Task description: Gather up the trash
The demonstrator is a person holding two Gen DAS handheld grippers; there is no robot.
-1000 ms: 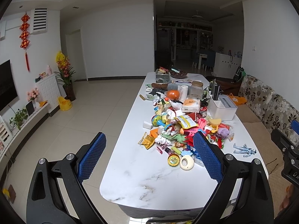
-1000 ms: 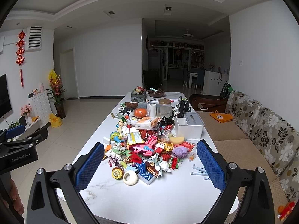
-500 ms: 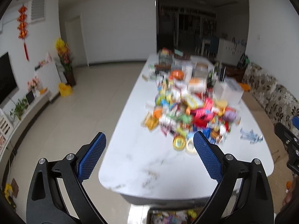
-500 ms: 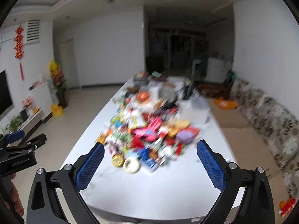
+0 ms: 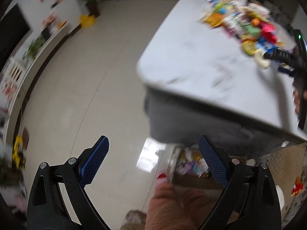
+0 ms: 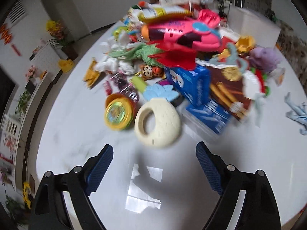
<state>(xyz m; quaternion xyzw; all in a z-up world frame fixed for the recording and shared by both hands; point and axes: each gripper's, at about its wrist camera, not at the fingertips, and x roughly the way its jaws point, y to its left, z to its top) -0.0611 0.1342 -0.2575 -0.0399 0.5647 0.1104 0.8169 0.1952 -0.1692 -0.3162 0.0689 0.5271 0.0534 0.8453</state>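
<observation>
A heap of toys and packaging (image 6: 184, 44) lies on the white marble table (image 6: 96, 153); it also shows blurred in the left wrist view (image 5: 245, 25). Nearest my right gripper (image 6: 154, 155) are a cream ring-shaped toy (image 6: 157, 122), a yellow round tin (image 6: 119, 113) and blue boxes (image 6: 193, 88). The right gripper is open and empty, low over the bare table front. My left gripper (image 5: 153, 153) is open and empty, pointing down at the floor beside the table end (image 5: 201, 80). The right gripper shows there at the right edge (image 5: 284, 57).
A box of mixed items (image 5: 191, 164) sits on the floor under the table end, beside a pink-slippered foot (image 5: 172, 197). A white bin (image 6: 251, 25) stands on the table behind the heap. A blue figure (image 6: 297, 113) lies at the table's right. A sofa (image 6: 291, 38) runs along the right.
The right gripper has moved forward and down, close to the heap. The left gripper has swung down and left off the table, now facing the floor. Both stay open.
</observation>
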